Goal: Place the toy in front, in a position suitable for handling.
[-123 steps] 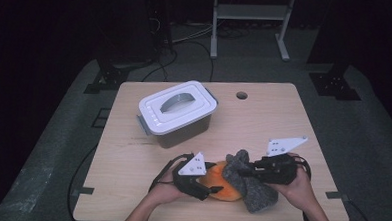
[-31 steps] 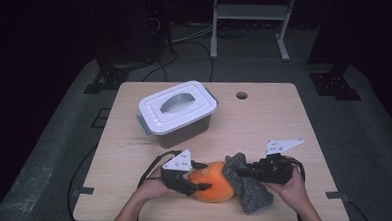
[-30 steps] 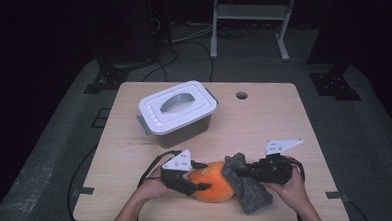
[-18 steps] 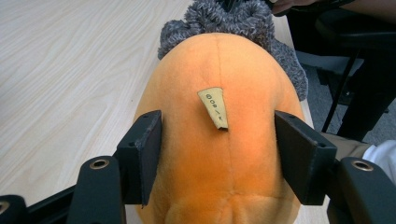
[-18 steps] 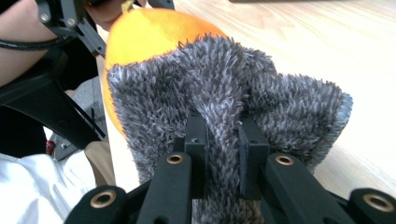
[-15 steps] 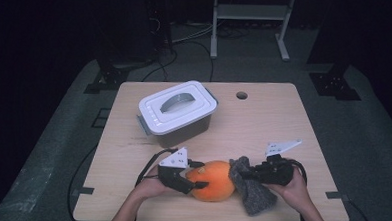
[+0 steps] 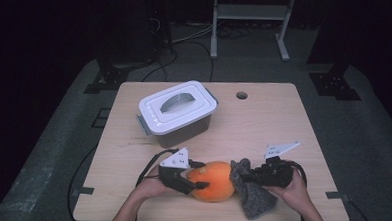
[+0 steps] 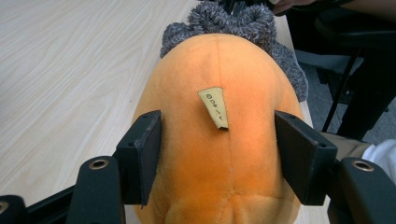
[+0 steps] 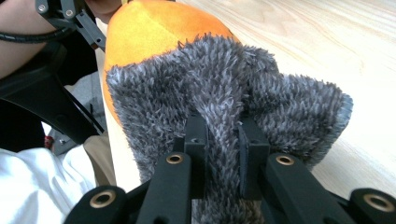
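Round orange plush toy [image 7: 212, 181] sits on the pale wood surface [image 7: 283, 124] near its front edge, approx 6 o'clock from the surface centre. L hand-held gripper [image 7: 193, 179] comes at it from 9 o'clock. In the left gripper view the jaws stand about half open w/ a pad on each flank of the plush [image 8: 219, 154], pressing lightly into the pile. Judged reason: the plush is braced so it won't roll or slide while the other side is worked. A small tan sewn tag [image 8: 215, 107] lies on top, along the seam.

R hand-held gripper [image 7: 255, 175] comes from 3 o'clock. Its jaws are nearly fully closed, pinching a fold of shaggy grey cloth [image 9: 224, 107]. The rest of that cloth [image 7: 253, 190] bunches against the plush's 3 o'clock side and trails toward 5 o'clock on the surface. In the right gripper view the cloth stands upright in front of the orange body [image 9: 154, 28], touching it. Prob. a wiping or wrapping pass. A tight pinch on one fold gives control of a floppy thing.

White lidded plastic box w/ handle [image 7: 178, 109] sits at approx 11 o'clock, well apart from both hands, lid on, untouched. Round hole in the surface [image 7: 241, 95] at 12 o'clock.

Risk: too much sideways push and the plush could squirm out of the L hold.
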Available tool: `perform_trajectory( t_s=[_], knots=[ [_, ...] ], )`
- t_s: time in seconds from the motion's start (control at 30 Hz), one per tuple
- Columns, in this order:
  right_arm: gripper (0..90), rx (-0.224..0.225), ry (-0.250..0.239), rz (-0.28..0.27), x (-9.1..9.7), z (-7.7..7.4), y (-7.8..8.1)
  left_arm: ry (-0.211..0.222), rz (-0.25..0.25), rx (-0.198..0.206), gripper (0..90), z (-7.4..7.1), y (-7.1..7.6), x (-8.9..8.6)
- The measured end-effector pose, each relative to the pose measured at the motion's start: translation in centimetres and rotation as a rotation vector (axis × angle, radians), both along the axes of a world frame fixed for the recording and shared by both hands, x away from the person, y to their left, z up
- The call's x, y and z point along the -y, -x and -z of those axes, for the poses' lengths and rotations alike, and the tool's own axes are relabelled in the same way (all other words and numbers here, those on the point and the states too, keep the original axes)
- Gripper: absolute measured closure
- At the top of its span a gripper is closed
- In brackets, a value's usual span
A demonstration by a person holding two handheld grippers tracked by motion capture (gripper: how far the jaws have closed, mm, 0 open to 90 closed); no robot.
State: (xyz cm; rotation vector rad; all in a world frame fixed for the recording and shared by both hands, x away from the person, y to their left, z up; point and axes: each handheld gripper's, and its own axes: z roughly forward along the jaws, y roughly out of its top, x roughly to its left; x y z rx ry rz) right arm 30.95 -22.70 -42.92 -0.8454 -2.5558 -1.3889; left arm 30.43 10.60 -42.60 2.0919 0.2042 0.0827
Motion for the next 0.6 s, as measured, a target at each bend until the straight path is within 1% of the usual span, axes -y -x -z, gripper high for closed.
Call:
perform_trajectory(
  t_s=[0.03, 0.07, 0.13, 0.2, 0.27, 0.3, 0.33, 0.4, 0.47, 0.5, 0.53, 0.6],
  knots=[
    [76.9, 0.012, -0.008, 0.006, 0.0, -0.4, 0.1, 0.000, 0.000, -0.002, 36.1, 0.0, 0.0, 0.0],
    [76.9, 0.027, -0.027, 0.006, 0.0, -0.8, 0.1, 0.002, 0.003, -0.001, 36.1, 0.0, 0.0, 0.0],
    [77.0, 0.052, -0.080, 0.003, -0.2, -1.7, 0.1, 0.001, 0.008, 0.002, 36.2, 0.1, 0.1, 0.2],
    [76.9, 0.076, -0.093, -0.009, -0.6, -2.2, 0.2, -0.004, 0.009, 0.004, 36.1, 0.0, 0.1, 0.2],
    [76.9, 0.068, -0.068, -0.017, -0.9, -1.9, 0.2, 0.000, 0.006, 0.000, 36.1, 0.0, 0.0, 0.1],
    [76.8, 0.061, -0.040, -0.019, -1.0, -1.5, 0.2, 0.000, 0.005, 0.002, 36.0, 0.0, -0.1, 0.0],
    [76.7, 0.052, -0.022, -0.022, -1.1, -1.0, 0.1, -0.001, 0.005, 0.000, 36.0, 0.0, -0.1, -0.1],
    [76.6, 0.028, -0.012, -0.024, -0.9, -0.4, 0.0, 0.001, 0.001, -0.001, 35.9, 0.0, -0.2, -0.2],
    [76.6, 0.030, 0.041, -0.010, -0.6, 0.0, -0.1, 0.004, -0.005, -0.009, 35.5, 0.0, -0.3, -0.4],
    [76.5, 0.021, 0.061, -0.005, -0.4, 0.2, -0.2, 0.008, -0.007, -0.016, 35.5, 0.0, -0.3, -0.5],
    [76.5, 0.017, 0.070, 0.000, -0.3, 0.3, -0.2, 0.010, -0.010, -0.019, 35.5, 0.0, -0.3, -0.6],
    [76.6, 0.029, 0.048, 0.007, -0.1, 0.0, -0.2, 0.007, -0.009, -0.014, 35.3, 0.0, -0.3, -0.5]
  ],
)
